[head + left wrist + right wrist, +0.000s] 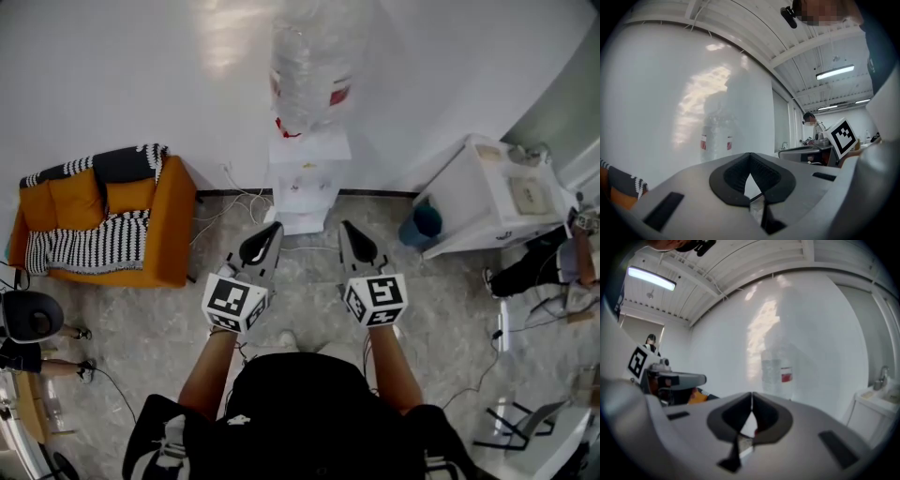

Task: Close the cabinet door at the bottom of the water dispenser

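The white water dispenser point(307, 173) stands against the far wall with a clear bottle point(309, 56) on top. At its foot a white panel, the cabinet door point(300, 221), juts slightly toward me; how far it stands ajar is unclear. My left gripper point(272, 231) and right gripper point(346, 228) are held side by side just short of the dispenser's base, both shut and empty. In the left gripper view the left gripper point(750, 154) points level at the bottle point(716, 136). In the right gripper view the right gripper point(752, 393) faces the bottle point(777, 373) too.
An orange sofa point(169, 225) with a black-and-white blanket stands at the left. A white sink unit point(473, 202) and a teal bin point(427, 223) stand at the right. Cables point(234, 202) lie by the wall. People are at both side edges.
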Tool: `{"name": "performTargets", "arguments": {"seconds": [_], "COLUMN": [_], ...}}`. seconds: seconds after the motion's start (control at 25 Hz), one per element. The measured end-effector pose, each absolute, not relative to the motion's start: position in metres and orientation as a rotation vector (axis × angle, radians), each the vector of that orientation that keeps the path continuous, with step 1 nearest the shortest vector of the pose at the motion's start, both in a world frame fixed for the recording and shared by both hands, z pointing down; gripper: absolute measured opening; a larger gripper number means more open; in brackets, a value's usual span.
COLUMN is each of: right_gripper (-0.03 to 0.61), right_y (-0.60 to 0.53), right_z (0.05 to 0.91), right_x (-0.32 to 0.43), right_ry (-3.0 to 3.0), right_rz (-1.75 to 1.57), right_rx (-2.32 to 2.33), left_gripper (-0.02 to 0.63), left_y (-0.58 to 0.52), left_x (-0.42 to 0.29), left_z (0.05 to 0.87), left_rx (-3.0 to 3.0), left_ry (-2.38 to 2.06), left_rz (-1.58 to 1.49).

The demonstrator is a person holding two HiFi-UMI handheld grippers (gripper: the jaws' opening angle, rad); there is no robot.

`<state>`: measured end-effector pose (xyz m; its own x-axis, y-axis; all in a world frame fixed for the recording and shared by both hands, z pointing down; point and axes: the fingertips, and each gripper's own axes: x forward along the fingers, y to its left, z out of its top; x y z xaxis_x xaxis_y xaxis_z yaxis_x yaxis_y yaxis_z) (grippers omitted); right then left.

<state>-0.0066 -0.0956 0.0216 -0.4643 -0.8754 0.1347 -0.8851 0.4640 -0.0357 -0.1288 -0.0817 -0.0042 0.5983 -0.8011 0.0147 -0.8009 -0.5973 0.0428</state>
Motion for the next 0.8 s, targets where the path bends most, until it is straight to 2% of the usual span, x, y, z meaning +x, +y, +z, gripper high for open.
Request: {"name": "performTargets", "arguments": {"seconds": [0.8], "right_gripper": [0.034], "right_y": [-0.141], "right_z": [0.071], "right_x": [0.029], "right_ry": [-2.614], "right_rz": [0.224], "right_rx": [1.425], "left_gripper": [0.008], "left_y": [-0.11], "left_x": [-0.104], "left_z": [0.057], "left_rx": [2.583], "left_ry": [-1.499], "left_rz": [0.054]}}
